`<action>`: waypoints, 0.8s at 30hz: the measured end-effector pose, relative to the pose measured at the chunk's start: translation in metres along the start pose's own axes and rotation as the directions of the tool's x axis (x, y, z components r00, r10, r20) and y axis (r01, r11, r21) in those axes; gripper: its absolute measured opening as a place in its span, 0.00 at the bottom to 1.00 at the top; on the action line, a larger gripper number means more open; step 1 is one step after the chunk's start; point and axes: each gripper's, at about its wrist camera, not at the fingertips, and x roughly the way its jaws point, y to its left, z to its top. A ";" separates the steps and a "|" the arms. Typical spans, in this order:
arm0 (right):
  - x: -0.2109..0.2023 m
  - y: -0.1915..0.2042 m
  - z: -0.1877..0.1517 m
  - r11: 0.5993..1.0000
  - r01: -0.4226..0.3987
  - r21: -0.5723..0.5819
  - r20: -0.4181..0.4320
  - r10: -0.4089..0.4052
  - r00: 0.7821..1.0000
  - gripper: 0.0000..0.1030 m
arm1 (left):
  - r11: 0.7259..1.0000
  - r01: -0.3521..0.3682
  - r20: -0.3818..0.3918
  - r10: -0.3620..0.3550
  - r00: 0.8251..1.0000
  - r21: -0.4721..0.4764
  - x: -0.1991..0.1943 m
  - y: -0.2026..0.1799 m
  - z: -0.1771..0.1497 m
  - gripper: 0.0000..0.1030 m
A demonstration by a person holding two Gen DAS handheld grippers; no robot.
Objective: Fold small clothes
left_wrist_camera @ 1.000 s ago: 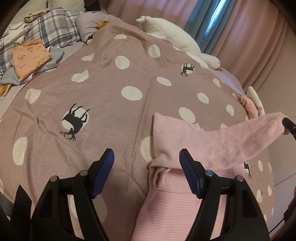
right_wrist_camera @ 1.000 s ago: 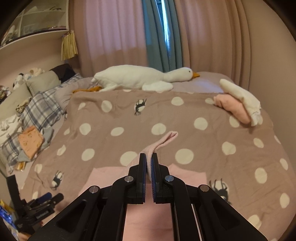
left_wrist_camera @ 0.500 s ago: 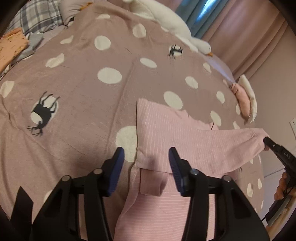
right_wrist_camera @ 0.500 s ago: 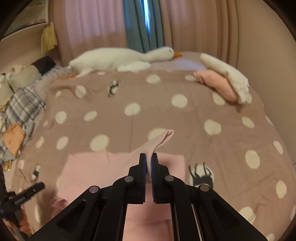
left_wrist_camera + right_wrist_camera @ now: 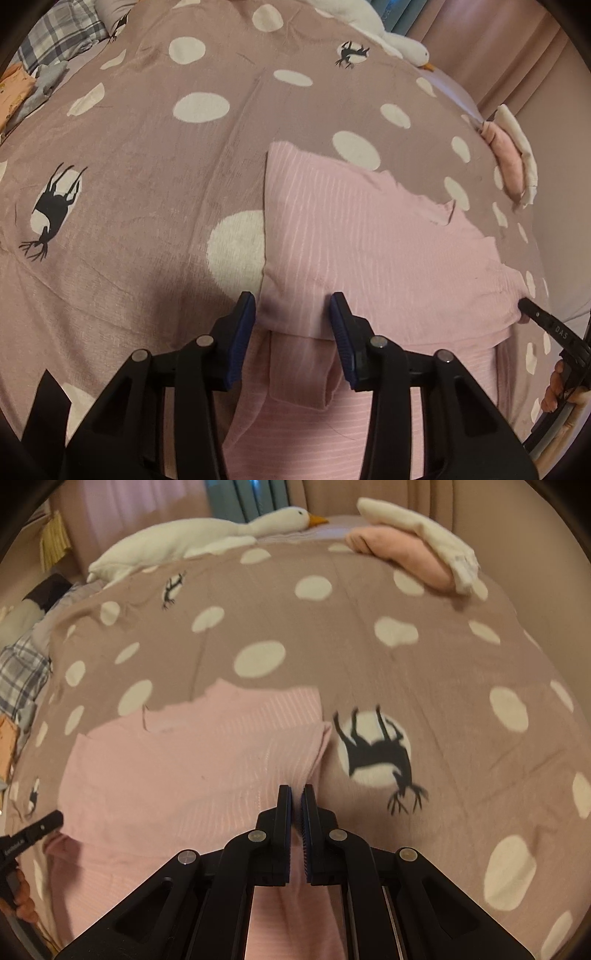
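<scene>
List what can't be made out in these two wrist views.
- Left wrist: the near part of the pink garment is hidden behind the left gripper.
- Right wrist: the fabric edge pinched in the right gripper is hidden between the pads.
- Right wrist: the folded pile is blurred, so its pieces can't be counted.
- Both: the person is cut off by the edges.

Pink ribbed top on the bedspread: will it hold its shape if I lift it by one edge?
Probably not. The pink ribbed top drapes limply from the right gripper, so it looks floppy. It seems thin and light, and likely to drag on the bedspread rather than slide.
</scene>
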 end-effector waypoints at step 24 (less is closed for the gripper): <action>0.028 -0.004 -0.016 0.998 0.061 -0.003 -0.036 -0.061 0.998 0.06 | 0.999 0.007 -0.029 -0.008 1.000 -0.039 0.015 0.009 -0.001 0.45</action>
